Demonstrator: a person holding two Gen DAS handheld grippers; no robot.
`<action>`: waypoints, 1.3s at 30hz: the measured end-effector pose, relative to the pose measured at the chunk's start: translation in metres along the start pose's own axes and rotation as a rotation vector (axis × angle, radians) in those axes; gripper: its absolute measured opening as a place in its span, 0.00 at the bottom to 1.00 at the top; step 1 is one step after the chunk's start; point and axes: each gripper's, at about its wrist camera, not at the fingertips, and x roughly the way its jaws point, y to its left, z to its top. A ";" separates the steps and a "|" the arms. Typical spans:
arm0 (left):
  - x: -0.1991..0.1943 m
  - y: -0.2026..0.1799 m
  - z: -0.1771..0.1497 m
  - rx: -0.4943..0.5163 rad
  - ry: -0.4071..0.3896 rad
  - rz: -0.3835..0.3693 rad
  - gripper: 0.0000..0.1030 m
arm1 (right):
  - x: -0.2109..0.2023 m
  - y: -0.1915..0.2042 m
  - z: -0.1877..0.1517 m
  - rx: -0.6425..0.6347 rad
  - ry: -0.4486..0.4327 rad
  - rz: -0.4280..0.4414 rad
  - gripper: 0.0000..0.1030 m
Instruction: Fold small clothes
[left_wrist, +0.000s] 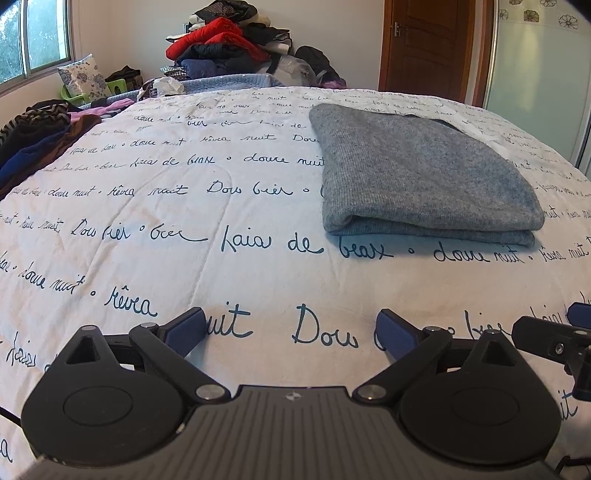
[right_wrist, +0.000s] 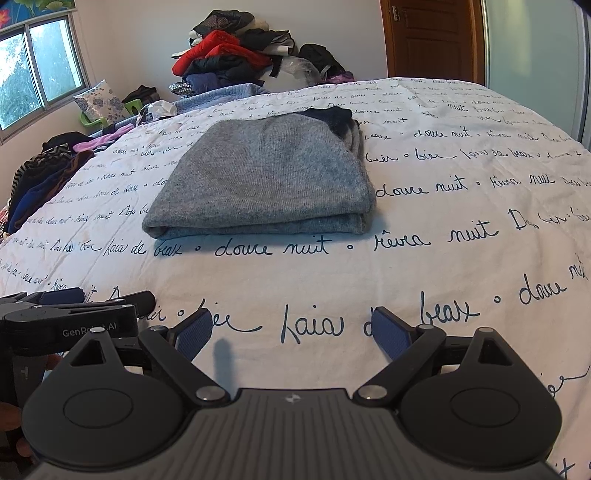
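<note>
Right wrist view: a folded grey knitted sweater (right_wrist: 258, 177) lies mid-bed on the white script-printed quilt (right_wrist: 461, 236), soft, light, best pinched at its doubled near edge; both tools (right_wrist: 291, 330) (left_wrist: 291, 328) hover spread, empty.

Cut off and hidden from you

At the left frame edge your striped clothes pile (left_wrist: 33, 125) is cropped; the grey folded garment (right_wrist: 266, 177) hides its dark collar (right_wrist: 332, 116) partly; a hand (right_wrist: 22, 435) shows only slivers lower left.
</note>
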 end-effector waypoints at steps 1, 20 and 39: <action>0.000 0.000 0.000 0.001 0.000 -0.001 0.95 | 0.000 0.000 0.000 0.000 0.000 0.001 0.91; 0.000 0.001 -0.002 0.004 -0.007 -0.011 0.97 | 0.000 -0.003 0.001 -0.019 -0.025 0.000 0.91; 0.000 0.000 -0.009 0.006 -0.038 -0.003 0.99 | 0.011 0.002 -0.014 -0.102 -0.049 -0.046 1.00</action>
